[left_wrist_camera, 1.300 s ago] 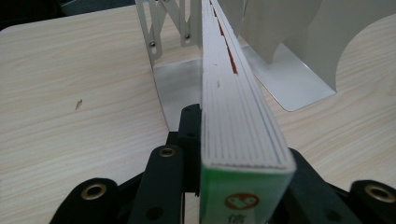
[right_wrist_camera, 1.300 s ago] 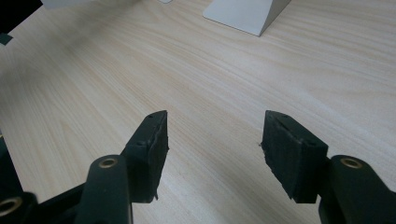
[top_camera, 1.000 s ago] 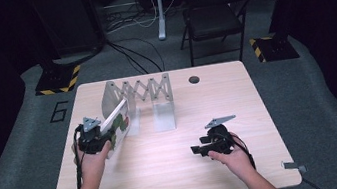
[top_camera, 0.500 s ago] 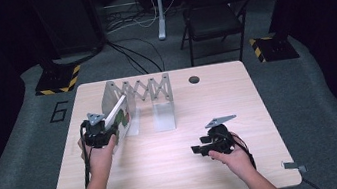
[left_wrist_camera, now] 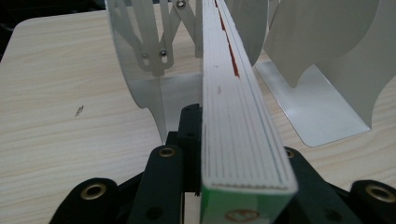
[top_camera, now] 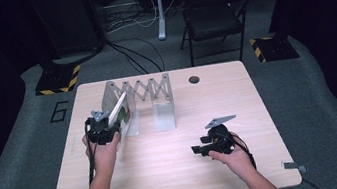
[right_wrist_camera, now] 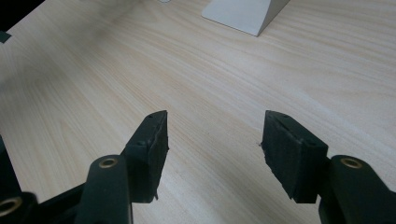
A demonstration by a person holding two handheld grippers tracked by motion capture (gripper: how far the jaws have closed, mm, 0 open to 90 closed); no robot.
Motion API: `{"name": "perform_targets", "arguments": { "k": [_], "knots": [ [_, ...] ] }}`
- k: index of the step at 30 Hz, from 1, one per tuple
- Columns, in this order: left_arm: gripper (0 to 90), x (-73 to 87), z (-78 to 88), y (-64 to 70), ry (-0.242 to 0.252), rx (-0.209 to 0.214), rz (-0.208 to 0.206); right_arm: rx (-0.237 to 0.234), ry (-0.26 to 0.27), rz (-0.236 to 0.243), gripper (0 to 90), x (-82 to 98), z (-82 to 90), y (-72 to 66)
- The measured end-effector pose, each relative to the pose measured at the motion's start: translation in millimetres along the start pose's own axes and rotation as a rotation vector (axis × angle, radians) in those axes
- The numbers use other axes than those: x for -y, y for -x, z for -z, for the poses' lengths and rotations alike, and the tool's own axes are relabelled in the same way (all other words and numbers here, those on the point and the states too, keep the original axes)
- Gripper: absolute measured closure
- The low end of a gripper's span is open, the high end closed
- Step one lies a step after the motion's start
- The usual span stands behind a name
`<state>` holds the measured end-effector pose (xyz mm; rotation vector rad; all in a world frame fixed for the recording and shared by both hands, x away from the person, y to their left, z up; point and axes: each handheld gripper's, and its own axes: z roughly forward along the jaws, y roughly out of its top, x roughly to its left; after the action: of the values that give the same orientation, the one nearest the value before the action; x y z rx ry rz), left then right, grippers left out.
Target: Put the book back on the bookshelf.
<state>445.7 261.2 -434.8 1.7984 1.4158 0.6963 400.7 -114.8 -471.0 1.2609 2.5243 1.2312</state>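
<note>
Now the left gripper [top_camera: 103, 127] is squeezing a white book [left_wrist_camera: 240, 121] tight between its jaws, holding it tilted at the left end of the folding metal rack [top_camera: 141, 96], at about ten o'clock on the table [top_camera: 168, 175]. The right gripper [right_wrist_camera: 212, 140] is resting at about four o'clock, its jaws partly open and holding nothing.

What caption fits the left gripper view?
Left gripper clamps a thin book edge-on, aimed at the expandable metal book rack.
</note>
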Motion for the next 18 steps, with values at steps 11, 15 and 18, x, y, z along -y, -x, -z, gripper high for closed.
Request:
{"name": "perform_targets", "arguments": {
  "k": [11, 15, 18],
  "knots": [
    [75.2, -5.0, -7.8, -1.0, -0.046, 0.001, -0.011, 0.004, -0.002, 0.008, 40.8, 0.1, -0.4, 0.0],
    [75.2, -5.8, -10.0, -1.5, -0.056, -0.002, -0.011, 0.007, -0.003, 0.004, 40.8, 0.3, -0.3, 0.1],
    [75.1, -5.3, -11.6, -2.1, -0.066, -0.003, -0.011, 0.006, -0.002, 0.01, 40.8, 0.2, -0.5, 0.4]
  ]
}}
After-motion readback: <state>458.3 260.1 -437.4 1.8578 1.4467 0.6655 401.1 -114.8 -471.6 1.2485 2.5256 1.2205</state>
